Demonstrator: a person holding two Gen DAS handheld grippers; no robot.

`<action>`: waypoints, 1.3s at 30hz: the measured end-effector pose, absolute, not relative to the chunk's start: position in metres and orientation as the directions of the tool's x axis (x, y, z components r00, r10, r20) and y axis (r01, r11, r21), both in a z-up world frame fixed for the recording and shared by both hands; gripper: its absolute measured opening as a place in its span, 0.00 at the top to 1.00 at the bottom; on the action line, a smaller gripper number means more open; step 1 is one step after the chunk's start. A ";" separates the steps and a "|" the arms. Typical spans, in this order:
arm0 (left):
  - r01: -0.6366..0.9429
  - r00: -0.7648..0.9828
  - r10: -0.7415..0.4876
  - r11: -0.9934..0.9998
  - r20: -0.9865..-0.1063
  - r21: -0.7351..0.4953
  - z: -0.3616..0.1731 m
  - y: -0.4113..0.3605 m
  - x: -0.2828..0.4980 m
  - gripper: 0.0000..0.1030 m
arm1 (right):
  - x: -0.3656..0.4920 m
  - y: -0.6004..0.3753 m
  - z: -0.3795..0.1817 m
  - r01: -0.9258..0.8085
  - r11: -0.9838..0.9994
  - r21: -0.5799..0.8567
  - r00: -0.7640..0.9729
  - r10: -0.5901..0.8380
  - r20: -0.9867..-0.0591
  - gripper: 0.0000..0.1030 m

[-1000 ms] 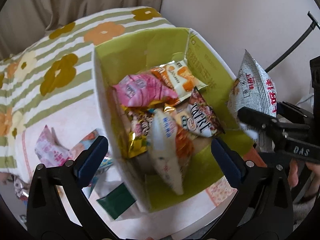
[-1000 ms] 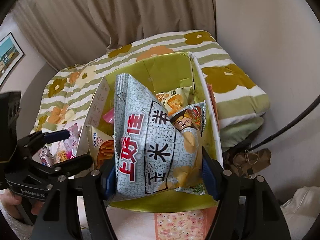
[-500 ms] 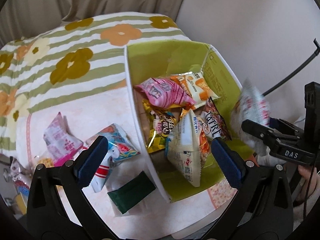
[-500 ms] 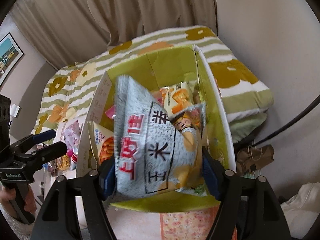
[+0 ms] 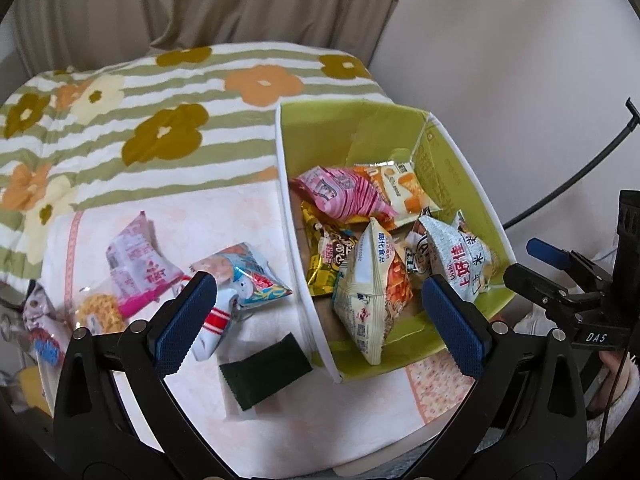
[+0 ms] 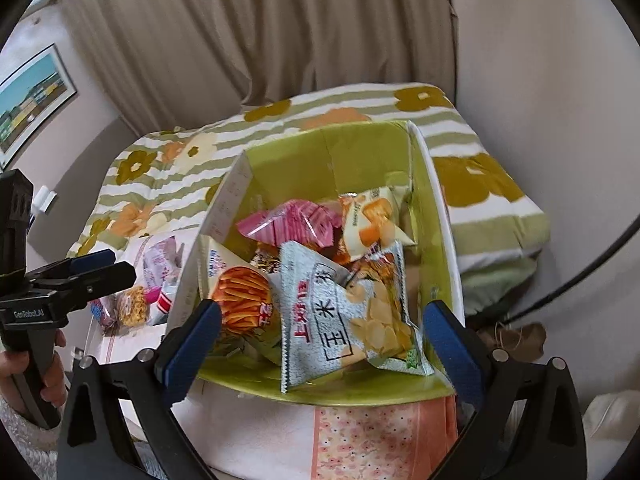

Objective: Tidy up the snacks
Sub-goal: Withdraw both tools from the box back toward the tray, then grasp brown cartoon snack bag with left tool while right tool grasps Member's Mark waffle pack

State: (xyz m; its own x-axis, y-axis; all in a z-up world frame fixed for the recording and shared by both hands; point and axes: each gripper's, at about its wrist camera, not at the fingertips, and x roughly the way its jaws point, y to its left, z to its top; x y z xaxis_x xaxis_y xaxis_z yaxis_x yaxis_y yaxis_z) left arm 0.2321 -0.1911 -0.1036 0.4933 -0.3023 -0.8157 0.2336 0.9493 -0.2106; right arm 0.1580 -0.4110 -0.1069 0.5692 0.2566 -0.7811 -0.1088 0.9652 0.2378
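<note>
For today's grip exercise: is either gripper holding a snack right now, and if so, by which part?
Nothing is held. The right gripper has just been opening its jaws; the grey chip bag lies in the green box. The left gripper is open too.

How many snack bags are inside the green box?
6 showing: pink bag and orange-white bag at back, gold bag left, white orange-stick bag front, grey chip bag right, dark bag half-buried between. More may hide underneath.

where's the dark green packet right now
In the left wrist view, the dark green packet lies on the pale cloth just left of the green box, near the blue-and-white snack bag.
</note>
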 end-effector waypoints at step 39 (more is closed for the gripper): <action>-0.263 0.485 -0.142 0.917 -0.863 -0.299 -0.147 0.130 0.179 0.01 | 0.188 -0.139 -0.121 -0.521 0.820 0.235 0.405 0.480 -0.778 0.02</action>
